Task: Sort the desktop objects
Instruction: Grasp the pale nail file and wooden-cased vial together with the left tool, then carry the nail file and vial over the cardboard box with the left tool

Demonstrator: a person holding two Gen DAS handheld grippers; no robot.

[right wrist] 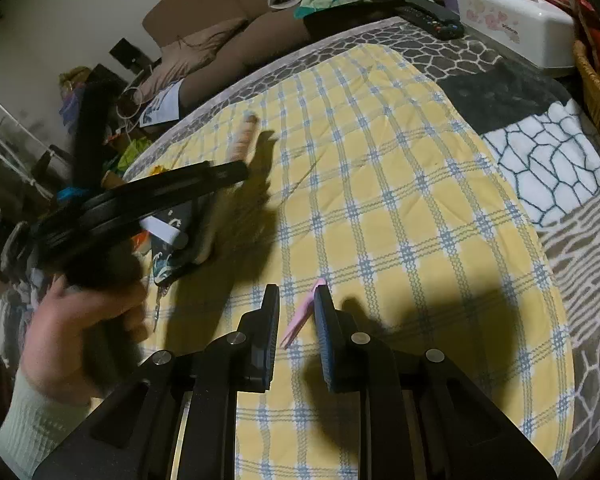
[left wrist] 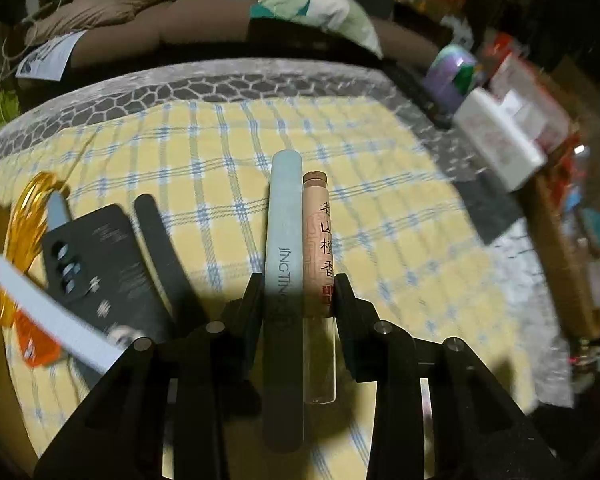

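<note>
In the left wrist view my left gripper [left wrist: 298, 286] is shut on a long pale blue nail file [left wrist: 283, 256] and a corked glass tube with a tan label [left wrist: 319, 256], both held side by side between the fingers above the yellow checked cloth [left wrist: 380, 216]. In the right wrist view my right gripper [right wrist: 297, 304] is open low over the cloth, with a small pink item [right wrist: 298, 318] lying between its fingers. The left gripper [right wrist: 236, 170] shows blurred at the left of that view, with the tube's end beyond it.
At the left lie a black card [left wrist: 100, 268], a black file [left wrist: 162, 256], a white file [left wrist: 52, 312] and an orange clip [left wrist: 28, 224]. A tissue box [right wrist: 512, 20], a remote [right wrist: 432, 20] and a wicker basket [right wrist: 598, 84] stand at the far right.
</note>
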